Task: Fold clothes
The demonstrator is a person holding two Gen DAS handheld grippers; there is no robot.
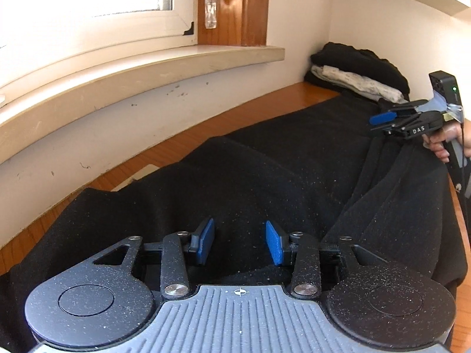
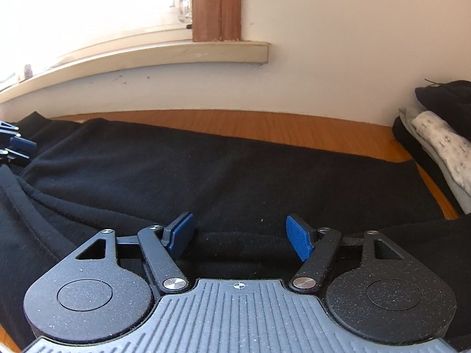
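Black garment (image 1: 265,161) under both gaping tongs (image 1: 240,242) (image 2: 240,236); only left view shows hand (image 1: 443,144).

A plain black garment (image 1: 265,176) is seen spread over an orange-brown wooden table (image 1: 164,150), its cloth flecked with pale lint. Bright blue ribbed pads (image 1: 275,247) are carried on the black, finely speckled left gripper (image 1: 240,242), whose body is grey and grooved. The same blue, black and grey are shown by the right gripper (image 2: 240,235), and a green light is lit on it in the left view. In the stack of clothes (image 1: 362,73), black pieces are parted by a light grey mottled one. The wall (image 2: 338,44) is white, the windowsill (image 1: 141,73) beige, the window frame (image 1: 235,6) reddish-brown wood.
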